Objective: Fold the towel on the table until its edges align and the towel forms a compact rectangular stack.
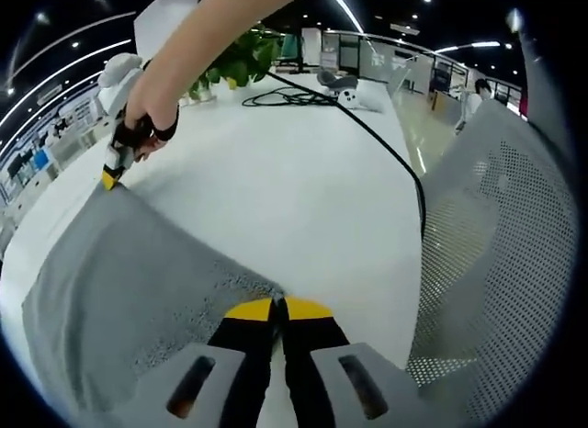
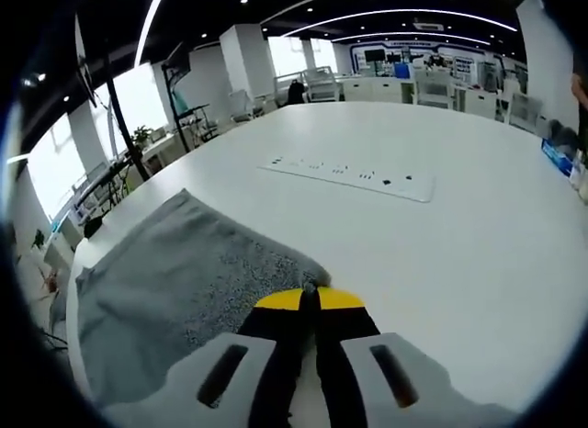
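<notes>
Your left gripper rises from six o'clock in the left gripper view, its black jaws with yellow tips pressed together on a corner of the grey towel. The towel is a soft, nubbly cloth with a speckled, looped weave near the pinch, and it spreads from the tips toward eight o'clock across the smooth white table. Its far corner, up at ten o'clock, is pinched by your right gripper, which comes in held by your hand; the yellow tip there sits closed on the cloth.

In the right gripper view, your right gripper also stands at six o'clock, jaws closed on a towel corner, the same pebbly grey fabric fanning toward nine o'clock with one straight hem running up toward eleven. The table is glossy and rounded at its edge.

In the left gripper view a thin black cable snakes from twelve o'clock down to three, beside a white perforated chair back with a fine dotted mesh. A leafy green plant stands at twelve o'clock. In the right gripper view a flat white rectangular power strip lies at twelve o'clock, well apart from the towel.
</notes>
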Demonstrator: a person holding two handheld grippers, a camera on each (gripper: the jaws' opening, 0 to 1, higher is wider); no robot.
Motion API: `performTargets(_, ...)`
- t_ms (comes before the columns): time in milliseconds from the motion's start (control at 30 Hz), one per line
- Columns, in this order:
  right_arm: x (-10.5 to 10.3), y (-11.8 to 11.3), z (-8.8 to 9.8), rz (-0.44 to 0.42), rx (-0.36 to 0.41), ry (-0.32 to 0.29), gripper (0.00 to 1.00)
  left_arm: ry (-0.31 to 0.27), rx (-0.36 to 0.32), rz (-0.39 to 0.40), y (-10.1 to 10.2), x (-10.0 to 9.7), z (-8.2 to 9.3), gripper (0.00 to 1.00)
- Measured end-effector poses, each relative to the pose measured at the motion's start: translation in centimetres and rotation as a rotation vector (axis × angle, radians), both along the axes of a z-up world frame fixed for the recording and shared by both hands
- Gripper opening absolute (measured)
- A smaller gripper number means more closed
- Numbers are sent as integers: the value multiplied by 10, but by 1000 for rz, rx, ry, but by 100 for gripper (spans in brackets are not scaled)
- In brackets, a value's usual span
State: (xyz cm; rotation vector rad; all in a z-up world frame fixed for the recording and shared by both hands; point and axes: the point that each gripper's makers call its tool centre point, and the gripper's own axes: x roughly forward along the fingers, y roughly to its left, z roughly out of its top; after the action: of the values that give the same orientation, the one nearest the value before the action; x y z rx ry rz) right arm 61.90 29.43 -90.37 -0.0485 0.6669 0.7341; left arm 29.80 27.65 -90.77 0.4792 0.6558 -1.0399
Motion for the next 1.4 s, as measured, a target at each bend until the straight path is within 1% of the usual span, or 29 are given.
performTargets(167,1,0,10,5,3,-7,1,-13,-35,12,2,-1,13,3)
performTargets(200,1,-1,15,1,-1,-17,1,-16,-36,11,1,-2,15,3)
performTargets(300,0,0,17,-3,-2,-25,1,-23,-45,4,-3,-2,21,3)
performTargets(333,-3,0,19,-5,-2,-28,1,-23,-47,5,-3,-2,21,3)
performTargets(400,-3,-2,23,-15,0,-39,1,-25,-80,10,-8,-1,29,3)
performTargets(467,-2,-3,34,-20,2,-46,1,-22,-115,9,-14,-1,37,3)
performTargets(533,-1,-8,39,-26,3,-59,1,-26,-140,4,-19,-1,44,3)
performTargets(633,0,-11,49,-39,5,-69,1,-31,-194,0,-29,2,59,3)
performTargets(767,1,-17,55,-60,13,-76,1,-47,-226,-11,-38,0,73,3)
performTargets(833,0,-21,59,-68,25,-81,1,-54,-234,-14,-40,-2,77,3)
performTargets(867,0,-18,65,-76,57,-83,1,-59,-241,-14,-41,-3,80,3)
performTargets(900,0,-19,68,-80,58,-83,1,-63,-247,-13,-41,-3,82,3)
performTargets(967,-2,-20,71,-77,47,-91,1,-63,-254,-6,-40,-3,84,3)
performTargets(1067,-2,-18,79,-79,63,-95,1,-53,-265,28,-36,-4,89,3)
performTargets(1133,-4,-15,81,-75,67,-104,1,-53,-281,46,-32,-5,94,3)
performTargets(1167,-5,-13,84,-74,69,-107,1,-51,-291,53,-30,-5,96,3)
performTargets(1233,-4,-9,88,-71,80,-109,1,-25,-333,77,-27,-6,100,3)
performTargets(1333,-5,-2,95,-67,87,-117,1,-22,-341,90,-17,-6,103,3)
performTargets(1400,-5,3,99,-63,91,-121,1,-24,-361,122,-8,-6,108,3)
